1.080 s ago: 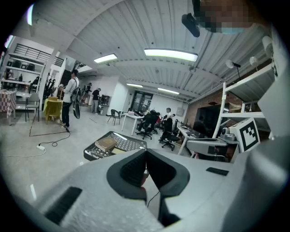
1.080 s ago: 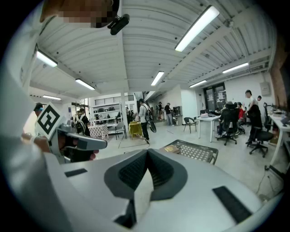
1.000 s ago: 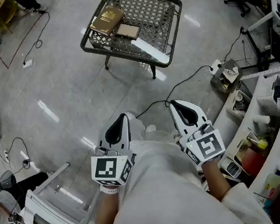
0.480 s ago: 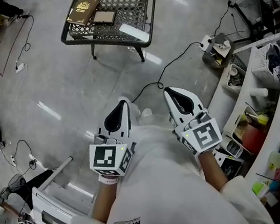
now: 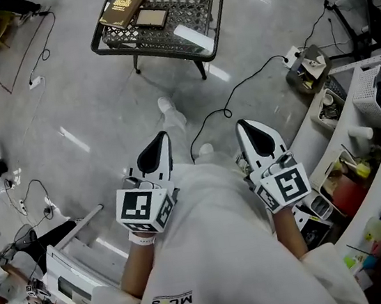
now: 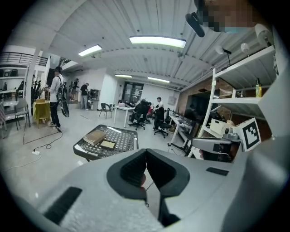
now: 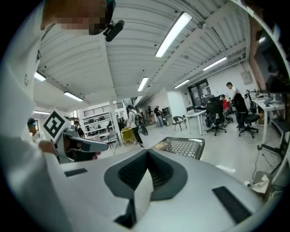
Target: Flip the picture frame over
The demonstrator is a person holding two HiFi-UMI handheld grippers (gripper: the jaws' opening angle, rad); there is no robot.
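The picture frame (image 5: 152, 17) is small and brown. It lies flat on a low dark mesh table (image 5: 215, 0) far ahead on the floor, beside a brown book (image 5: 123, 8) and a white flat piece (image 5: 194, 39). In the left gripper view the picture frame (image 6: 108, 144) and book (image 6: 94, 137) show on the table, well beyond the jaws. The right gripper view shows the mesh table (image 7: 186, 147) in the distance. My left gripper (image 5: 160, 136) and right gripper (image 5: 243, 123) are held side by side at my waist, both shut and empty, far from the table.
A black cable (image 5: 239, 95) runs across the glossy floor to a power strip (image 5: 290, 53) on the right. Cluttered shelves (image 5: 360, 159) line the right edge and equipment stands at the lower left (image 5: 66, 270). People and office chairs (image 6: 140, 113) are far back.
The table has shifted in the head view, up and left, then slightly right. One of my feet now shows stepped forward. Both grippers stay shut at my waist.
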